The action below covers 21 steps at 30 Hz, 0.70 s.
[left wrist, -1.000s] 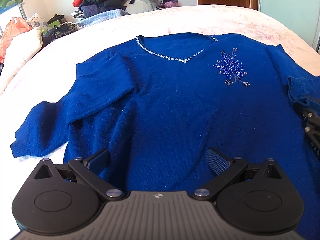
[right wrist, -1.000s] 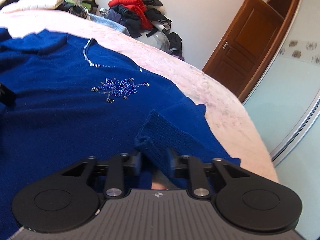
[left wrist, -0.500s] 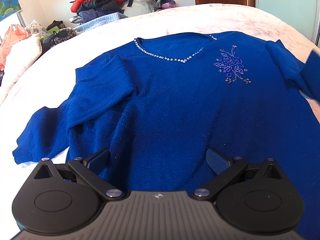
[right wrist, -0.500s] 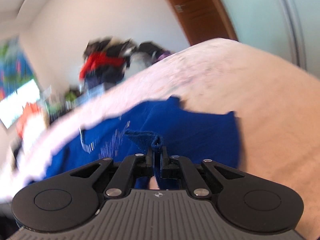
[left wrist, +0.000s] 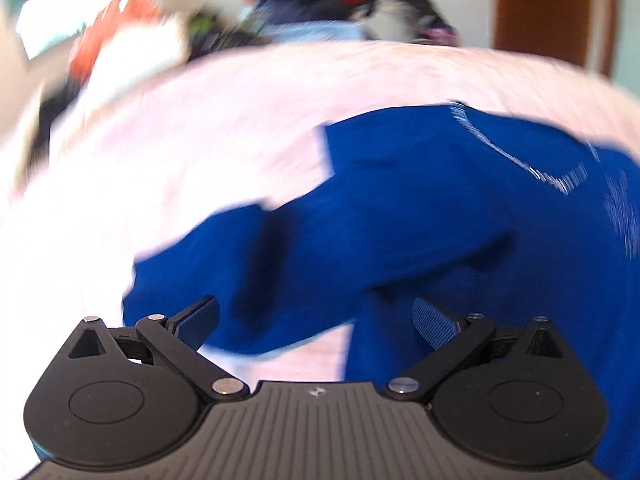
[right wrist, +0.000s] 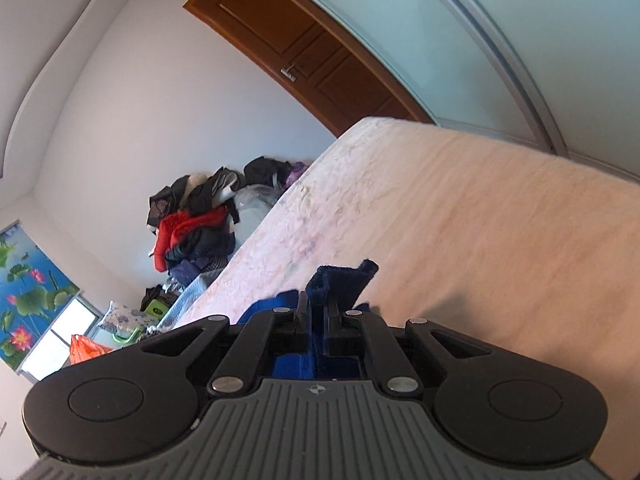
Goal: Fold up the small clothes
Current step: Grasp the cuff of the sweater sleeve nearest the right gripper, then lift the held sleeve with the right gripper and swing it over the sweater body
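Note:
A blue knit sweater [left wrist: 420,208] with a beaded neckline lies spread on the pale pink bed [left wrist: 224,112]; the left wrist view is motion-blurred. My left gripper [left wrist: 316,322] hangs open above the sweater's left sleeve [left wrist: 224,264], with nothing between its blue pads. In the right wrist view, my right gripper [right wrist: 318,314] is shut on the ribbed cuff of the sweater's other sleeve [right wrist: 340,280], which sticks up past the fingertips. That view is rolled steeply, and the cuff is lifted above the bed [right wrist: 460,208].
A heap of red, black and dark clothes [right wrist: 192,232] lies at the bed's far end by the white wall. A brown wooden door [right wrist: 312,52] and a pale sliding panel [right wrist: 540,32] stand beyond the bed. More bags and clothes [left wrist: 132,28] lie at the far left.
The left gripper has swung left, from over the sweater's hem to its left sleeve. The right gripper closed on the right cuff, lifted it and rolled sharply.

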{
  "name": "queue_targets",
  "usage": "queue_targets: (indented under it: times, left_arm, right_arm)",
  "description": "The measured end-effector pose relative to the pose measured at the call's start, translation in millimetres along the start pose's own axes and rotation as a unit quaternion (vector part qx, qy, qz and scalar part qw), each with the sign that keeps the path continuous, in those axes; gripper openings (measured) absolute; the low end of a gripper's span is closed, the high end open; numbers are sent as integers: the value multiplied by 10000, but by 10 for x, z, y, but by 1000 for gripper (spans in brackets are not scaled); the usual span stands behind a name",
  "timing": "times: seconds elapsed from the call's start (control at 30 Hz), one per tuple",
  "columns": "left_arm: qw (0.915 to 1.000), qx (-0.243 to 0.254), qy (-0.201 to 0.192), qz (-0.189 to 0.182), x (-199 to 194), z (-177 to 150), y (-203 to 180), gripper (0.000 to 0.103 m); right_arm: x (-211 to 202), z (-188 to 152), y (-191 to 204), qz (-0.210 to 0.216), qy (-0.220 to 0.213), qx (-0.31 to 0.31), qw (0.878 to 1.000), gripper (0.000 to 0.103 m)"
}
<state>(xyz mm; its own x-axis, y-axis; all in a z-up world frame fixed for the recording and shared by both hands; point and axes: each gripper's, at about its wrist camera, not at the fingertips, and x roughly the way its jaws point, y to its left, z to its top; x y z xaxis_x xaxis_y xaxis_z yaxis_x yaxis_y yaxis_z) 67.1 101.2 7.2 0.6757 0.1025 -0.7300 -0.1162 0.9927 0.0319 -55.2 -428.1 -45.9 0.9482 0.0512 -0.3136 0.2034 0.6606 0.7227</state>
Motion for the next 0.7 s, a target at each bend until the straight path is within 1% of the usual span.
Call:
queue_targets:
  times: [0.03,0.07,0.1,0.13,0.17,0.2,0.23,0.27,0.3,0.37,0.43,0.47,0.5,0.53,0.57,0.6,0.63,0.67,0.7]
  left_arm:
    - [9991,-387,108,-153,19,8,160,103]
    - [9957,-845,214,-318,39,-8,333,103]
    - [9905,-1269,278,-452,55,-26,480,103]
    - [9819,-1769,348,-577,76,-59,646,103]
    - [9757,-2050,331,-703,82,-76,753,103]
    - [9704,-2259,191,-829,66,-77,851,103]
    - [9683,-2345,166,-841,69,-56,882,103]
    - [9686,-2349,201,-788,95,-29,883,103]
    - [9713,-2267,254,-672,137,-3,848,103]
    - [9794,-1977,235,-327,179,30,763,103]
    - [9883,-1502,228,98,326,97,592,100]
    - [9909,-1291,172,343,359,109,531,82]
    - [9924,-1045,53,651,369,108,461,58]
    - [9933,-884,-107,731,352,107,423,46]
    - [9940,-791,-196,726,326,101,398,26]
    - [9942,-743,-244,741,313,99,386,18]
    - [9941,-721,-288,751,299,101,392,14]
    - [9940,-723,-339,747,287,103,416,10]
    - [9937,-745,-377,743,272,109,454,9]
  right_arm:
    - [40,-25,16,30,69,-4,10000,8]
    - [80,-53,42,47,134,-26,9999,8]
    - [112,-69,66,52,177,-57,9998,8]
    - [158,-88,99,62,229,-90,9997,8]
    - [185,-107,130,78,273,-114,9995,8]
    - [215,-122,165,93,312,-138,9994,8]
    - [245,-133,200,107,340,-167,9992,8]
    - [262,-141,237,117,358,-207,9991,8]
    - [250,-137,266,122,357,-264,9989,8]
    - [245,-131,340,83,338,-407,9986,8]
    - [225,-131,368,64,355,-482,9982,8]
    - [217,-135,355,56,371,-484,9981,8]
    - [195,-132,348,46,387,-477,9981,8]
    - [188,-131,341,30,407,-471,9981,9]
    - [183,-126,329,9,414,-465,9981,9]
    - [151,-129,291,-10,413,-462,9981,9]
    - [116,-134,263,-27,406,-456,9981,9]
    - [103,-125,249,-42,388,-442,9983,9]
    - [86,-114,235,-58,354,-429,9984,9]
